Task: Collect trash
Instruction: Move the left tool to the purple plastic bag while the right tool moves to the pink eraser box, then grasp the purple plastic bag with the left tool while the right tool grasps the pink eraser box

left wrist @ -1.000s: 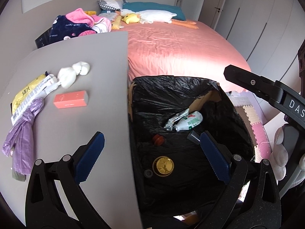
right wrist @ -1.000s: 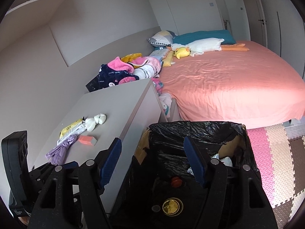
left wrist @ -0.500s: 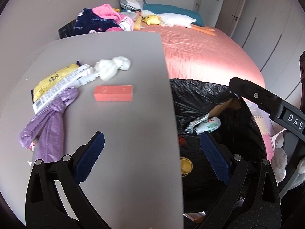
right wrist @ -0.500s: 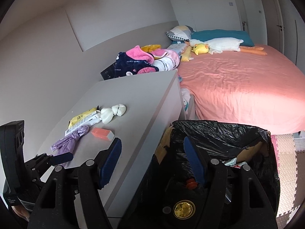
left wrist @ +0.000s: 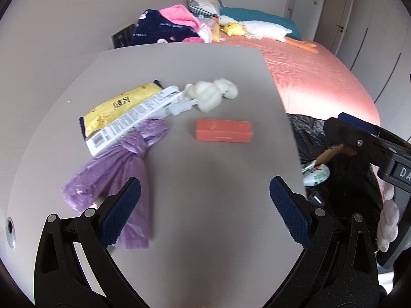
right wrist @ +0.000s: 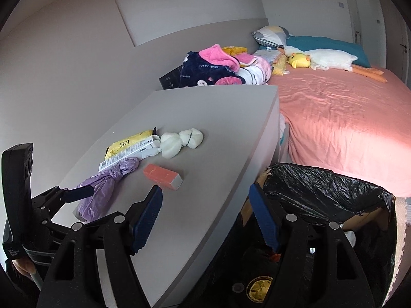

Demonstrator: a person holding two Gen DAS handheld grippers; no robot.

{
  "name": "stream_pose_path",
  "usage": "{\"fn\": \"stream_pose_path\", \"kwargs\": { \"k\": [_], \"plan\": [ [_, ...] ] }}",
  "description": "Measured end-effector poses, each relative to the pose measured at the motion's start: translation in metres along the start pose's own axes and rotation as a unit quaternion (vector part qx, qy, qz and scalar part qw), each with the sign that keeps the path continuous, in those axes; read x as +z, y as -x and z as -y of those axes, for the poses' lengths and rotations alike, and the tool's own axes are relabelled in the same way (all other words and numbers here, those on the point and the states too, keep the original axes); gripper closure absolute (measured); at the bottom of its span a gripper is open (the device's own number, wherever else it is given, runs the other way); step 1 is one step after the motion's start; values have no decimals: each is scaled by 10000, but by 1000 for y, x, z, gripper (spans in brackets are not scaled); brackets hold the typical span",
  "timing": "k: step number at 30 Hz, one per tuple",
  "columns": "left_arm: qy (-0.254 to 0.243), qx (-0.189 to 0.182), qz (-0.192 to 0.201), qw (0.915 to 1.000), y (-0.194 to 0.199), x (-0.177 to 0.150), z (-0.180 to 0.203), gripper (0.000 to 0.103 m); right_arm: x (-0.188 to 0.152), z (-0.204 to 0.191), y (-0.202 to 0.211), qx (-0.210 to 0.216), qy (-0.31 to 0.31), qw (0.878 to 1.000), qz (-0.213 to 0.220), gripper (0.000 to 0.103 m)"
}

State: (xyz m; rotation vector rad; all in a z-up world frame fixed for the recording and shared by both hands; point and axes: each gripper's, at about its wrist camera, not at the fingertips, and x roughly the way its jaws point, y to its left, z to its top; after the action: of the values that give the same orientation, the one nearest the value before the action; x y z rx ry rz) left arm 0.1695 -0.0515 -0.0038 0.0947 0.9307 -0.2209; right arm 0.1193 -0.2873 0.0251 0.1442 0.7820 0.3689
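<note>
Left wrist view. The left gripper [left wrist: 204,205] occupies the lower middle of the frame over the grey tabletop [left wrist: 205,231], its jaws wide apart with nothing between them. The trash lies above it in the frame. The orange box [left wrist: 223,130] sits at centre, directly ahead of the gap between the jaws, its long axis running left to right across the picture, so crosswise to the line of approach. The purple bag [left wrist: 120,169] stretches from the left blue pad up toward the centre left, on a diagonal. Above it lie the yellow packet [left wrist: 115,107] and the white printed carton [left wrist: 133,118], overlapping, and the white wad [left wrist: 210,93] at upper centre.

Right wrist view. The right gripper [right wrist: 206,215] sits at lower centre, straddling the table edge, jaws apart and empty. The box appears just above its left pad, to the upper left of the gap. The black-lined bin [right wrist: 321,192] fills the lower right of this frame, beside the table edge, with items already at its bottom.

Judgement: the box seems the likeliest next pick. The left gripper is centred on it; the jaws span its long axis, so rolling the wrist to close across the short side would probably help. The right gripper is nearer the bin.
</note>
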Motion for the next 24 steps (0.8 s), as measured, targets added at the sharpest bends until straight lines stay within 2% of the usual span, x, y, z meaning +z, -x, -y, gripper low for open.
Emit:
{"fn": "stream_pose_path", "kwargs": {
  "k": [7,24],
  "plan": [
    [218,322,-101,9992,-11,0,-26,6,5,-21,-23,72,415,9989,-216,32],
    [260,717,-313,9966,-35,11,-58,8,11,-52,-82,27,1275,9888,-776,32]
  ]
}}
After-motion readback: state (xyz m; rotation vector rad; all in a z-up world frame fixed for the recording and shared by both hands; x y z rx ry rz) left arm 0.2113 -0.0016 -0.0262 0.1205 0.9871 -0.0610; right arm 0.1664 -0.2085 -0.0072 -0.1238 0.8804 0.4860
